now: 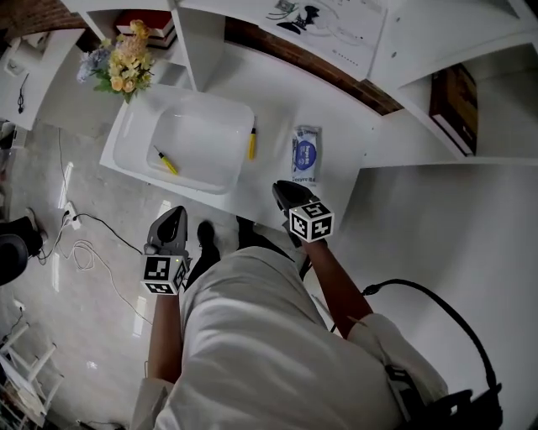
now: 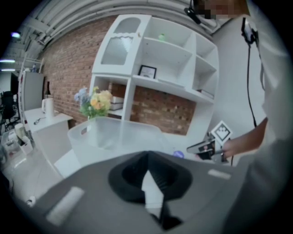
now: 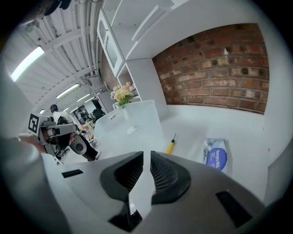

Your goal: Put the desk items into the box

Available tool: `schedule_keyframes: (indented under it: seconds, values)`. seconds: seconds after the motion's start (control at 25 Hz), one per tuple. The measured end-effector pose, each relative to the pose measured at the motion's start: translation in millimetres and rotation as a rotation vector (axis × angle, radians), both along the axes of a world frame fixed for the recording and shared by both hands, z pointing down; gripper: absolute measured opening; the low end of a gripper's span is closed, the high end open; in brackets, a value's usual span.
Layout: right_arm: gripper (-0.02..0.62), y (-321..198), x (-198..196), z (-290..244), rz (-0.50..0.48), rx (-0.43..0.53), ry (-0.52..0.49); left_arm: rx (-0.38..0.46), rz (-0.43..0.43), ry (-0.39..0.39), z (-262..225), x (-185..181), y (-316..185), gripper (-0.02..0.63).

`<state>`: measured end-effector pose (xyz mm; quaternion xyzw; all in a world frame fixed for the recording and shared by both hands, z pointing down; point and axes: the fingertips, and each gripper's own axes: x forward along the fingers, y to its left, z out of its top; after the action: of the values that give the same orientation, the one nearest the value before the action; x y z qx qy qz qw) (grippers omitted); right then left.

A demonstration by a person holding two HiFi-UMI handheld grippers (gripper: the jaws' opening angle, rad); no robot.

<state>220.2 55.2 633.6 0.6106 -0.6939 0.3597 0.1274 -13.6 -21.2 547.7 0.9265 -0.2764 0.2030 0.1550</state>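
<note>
A white plastic box [image 1: 242,113] stands on the white desk with a yellow marker [image 1: 166,161] lying inside it. A yellow pen [image 1: 251,143] lies on the desk just right of the box. Further right is a blue-and-white packet [image 1: 306,154]. My right gripper [image 1: 282,191] hovers at the desk's front edge, just short of the packet. Its jaws stand a narrow slit apart with nothing between them [image 3: 146,157]. The right gripper view shows the pen [image 3: 170,146] and packet [image 3: 216,156] ahead. My left gripper [image 1: 172,220] is off the desk below the box, shut and empty [image 2: 147,157].
A flower bunch [image 1: 126,65] stands behind the box's left corner. Shelf units with books [image 1: 454,97] rise at the back and right. A drawn sheet [image 1: 328,25] lies on the shelf top. Cables [image 1: 80,243] trail on the floor at left.
</note>
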Motion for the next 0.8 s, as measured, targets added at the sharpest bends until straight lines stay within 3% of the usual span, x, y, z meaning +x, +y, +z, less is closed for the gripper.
schedule_keyframes:
  seconds: [0.4, 0.8]
  values:
    - [0.054, -39.3, 13.1, 58.4, -0.102, -0.081, 0.012, -0.025, -0.074, -0.015, 9.4, 11.2, 14.4, 0.003]
    - [0.078, -70.4, 20.0, 104.8, -0.099, -0.138, -0.011, -0.054, -0.127, -0.046, 18.6, 13.1, 22.7, 0.003]
